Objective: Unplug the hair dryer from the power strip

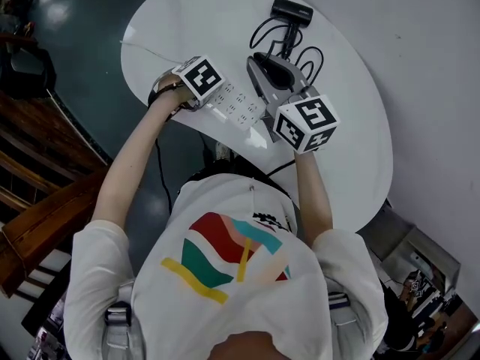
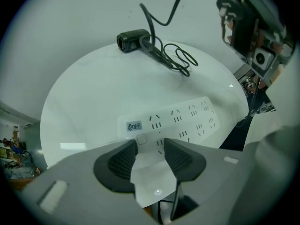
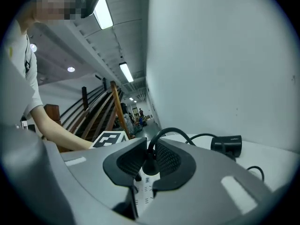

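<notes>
2 clamps: the left gripper [image 2: 150, 145] squeezes the power strip [image 2: 187, 118] at one end. The right gripper [image 3: 149, 150] pinches the black plug [image 3: 150, 167] above it.

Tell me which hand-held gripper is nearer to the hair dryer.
Right. The right hand-held gripper, gripping the plug, hovers just short of the hair dryer; the left hand-held gripper clamps the power strip farther back.

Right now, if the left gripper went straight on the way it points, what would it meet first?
The white power strip: the left gripper points down with the strip's end between its jaws, and the table lies directly under it.
</notes>
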Tool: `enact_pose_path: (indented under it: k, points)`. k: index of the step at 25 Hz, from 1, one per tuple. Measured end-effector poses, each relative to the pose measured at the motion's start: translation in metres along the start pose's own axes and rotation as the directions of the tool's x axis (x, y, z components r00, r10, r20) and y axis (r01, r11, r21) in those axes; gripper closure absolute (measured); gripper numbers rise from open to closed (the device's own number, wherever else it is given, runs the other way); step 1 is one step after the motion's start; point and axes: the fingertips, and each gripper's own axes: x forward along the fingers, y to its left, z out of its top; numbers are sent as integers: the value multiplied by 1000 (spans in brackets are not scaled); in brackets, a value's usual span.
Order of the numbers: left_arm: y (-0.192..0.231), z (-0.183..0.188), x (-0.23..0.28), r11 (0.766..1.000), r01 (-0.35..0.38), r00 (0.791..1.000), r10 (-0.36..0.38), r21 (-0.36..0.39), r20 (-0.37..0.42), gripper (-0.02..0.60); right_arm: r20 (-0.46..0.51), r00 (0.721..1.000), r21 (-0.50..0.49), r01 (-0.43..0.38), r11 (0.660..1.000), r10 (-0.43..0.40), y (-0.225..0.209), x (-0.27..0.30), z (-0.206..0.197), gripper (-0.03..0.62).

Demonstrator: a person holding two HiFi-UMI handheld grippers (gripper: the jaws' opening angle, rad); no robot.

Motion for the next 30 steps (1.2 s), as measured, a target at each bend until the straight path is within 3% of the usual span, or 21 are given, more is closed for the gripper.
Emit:
enact_pose_path:
  k: [11, 16, 19, 25, 30]
  points:
    - [0, -1, 0, 1000, 2, 1000, -2, -5, 21, 390, -34, 998, -17, 57, 998, -57, -10, -13, -6, 525]
    - [5, -3, 1, 1000, -20, 1000, 20, -15, 20, 390, -106, 988, -67, 106, 992, -113, -20, -27, -24, 523]
    - [7, 1, 3, 1000, -24, 999, 24, 1, 47, 390, -164, 976, -78, 130, 988, -141, -24, -40, -40, 522]
    - [-7, 1, 1, 999, 39, 998, -38, -20, 49, 390, -259, 939, -100, 207, 973, -227, -36, -64, -79, 522]
    - [7, -1, 3, 1000, -15, 998, 17, -19, 59, 390, -333, 901, -107, 256, 961, -277, -44, -78, -109, 521]
